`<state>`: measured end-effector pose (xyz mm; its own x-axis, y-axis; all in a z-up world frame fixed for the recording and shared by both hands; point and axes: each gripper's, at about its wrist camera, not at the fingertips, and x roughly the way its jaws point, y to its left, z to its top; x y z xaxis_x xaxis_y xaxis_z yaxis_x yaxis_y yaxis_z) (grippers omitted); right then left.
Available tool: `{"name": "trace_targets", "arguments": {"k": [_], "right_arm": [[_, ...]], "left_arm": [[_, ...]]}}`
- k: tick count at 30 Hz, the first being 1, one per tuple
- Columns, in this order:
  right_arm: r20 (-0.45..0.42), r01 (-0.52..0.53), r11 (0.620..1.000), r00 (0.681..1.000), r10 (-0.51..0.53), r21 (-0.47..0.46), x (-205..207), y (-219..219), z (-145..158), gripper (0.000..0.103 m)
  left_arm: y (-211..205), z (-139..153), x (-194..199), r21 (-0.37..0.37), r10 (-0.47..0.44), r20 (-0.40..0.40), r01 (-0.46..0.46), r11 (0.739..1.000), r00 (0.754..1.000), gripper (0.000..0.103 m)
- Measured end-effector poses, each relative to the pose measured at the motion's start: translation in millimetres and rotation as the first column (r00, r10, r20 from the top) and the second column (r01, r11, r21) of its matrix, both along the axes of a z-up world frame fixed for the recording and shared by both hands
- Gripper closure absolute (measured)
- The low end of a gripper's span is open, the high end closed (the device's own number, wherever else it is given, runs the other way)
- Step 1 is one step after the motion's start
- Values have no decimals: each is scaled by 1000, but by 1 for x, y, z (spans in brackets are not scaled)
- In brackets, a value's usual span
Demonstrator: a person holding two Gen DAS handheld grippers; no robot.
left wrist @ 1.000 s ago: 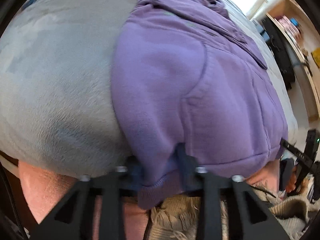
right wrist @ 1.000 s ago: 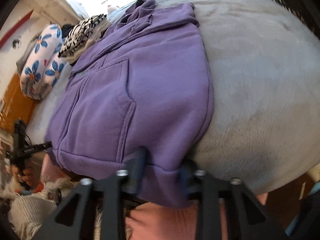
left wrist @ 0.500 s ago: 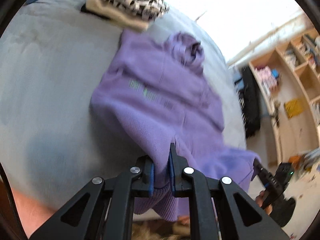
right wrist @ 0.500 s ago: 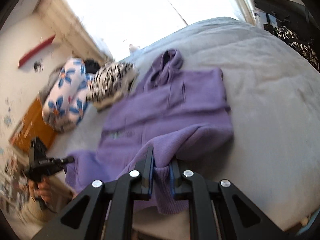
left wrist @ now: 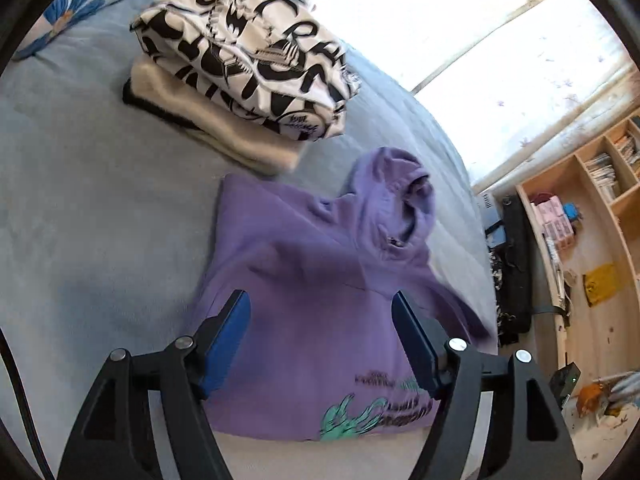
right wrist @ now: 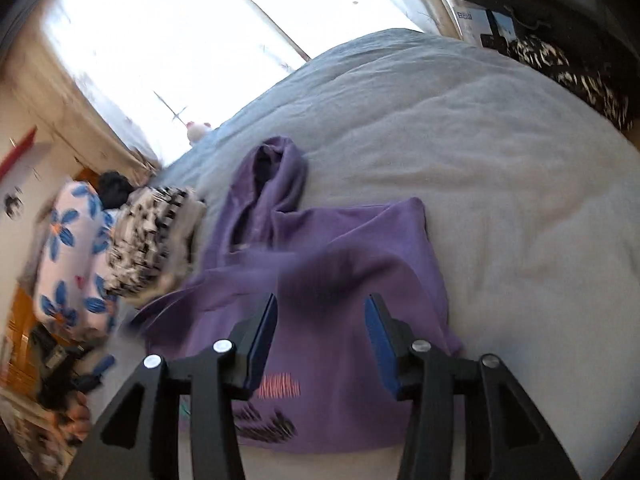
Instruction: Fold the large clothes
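Observation:
A purple hoodie [left wrist: 312, 280] lies on the grey bed, its bottom half folded up over the chest so printed graphics on the back show near me. Its hood [left wrist: 400, 192] points away toward the window. My left gripper [left wrist: 320, 328] is open and empty, hovering just above the folded edge on the hoodie's left side. In the right wrist view the hoodie [right wrist: 340, 280] lies the same way, hood [right wrist: 272, 176] far. My right gripper [right wrist: 320, 328] is open and empty above the folded part.
A stack of folded clothes [left wrist: 248, 64], black-and-white print on top, sits on the bed [left wrist: 80, 220] beyond the hoodie's left; it also shows in the right wrist view [right wrist: 152, 232]. A floral pillow [right wrist: 72, 248] lies further left. Shelves [left wrist: 580, 208] stand right of the bed.
Both grippers pinched the hoodie's bottom hem, carried it up and forward over the body, then opened and let it go. The hem now lies folded over the chest.

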<state>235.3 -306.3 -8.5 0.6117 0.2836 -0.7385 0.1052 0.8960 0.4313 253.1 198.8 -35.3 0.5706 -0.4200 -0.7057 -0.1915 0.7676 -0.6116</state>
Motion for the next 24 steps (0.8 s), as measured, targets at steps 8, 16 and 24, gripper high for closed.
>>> {"name": "trace_targets", "arguments": {"k": [8, 16, 24], "right_arm": [[-97, -41, 991, 995, 28, -126, 41, 2, -50, 57], [-164, -83, 967, 985, 44, -241, 96, -3, -89, 57], [-172, -152, 961, 979, 113, -233, 128, 11, -109, 57]], "left_arm": [[-12, -51, 44, 216, -62, -82, 78, 973, 995, 32], [-33, -78, 92, 393, -165, -106, 194, 899, 981, 35], [-46, -96, 125, 424, -214, -119, 245, 872, 970, 77]]}}
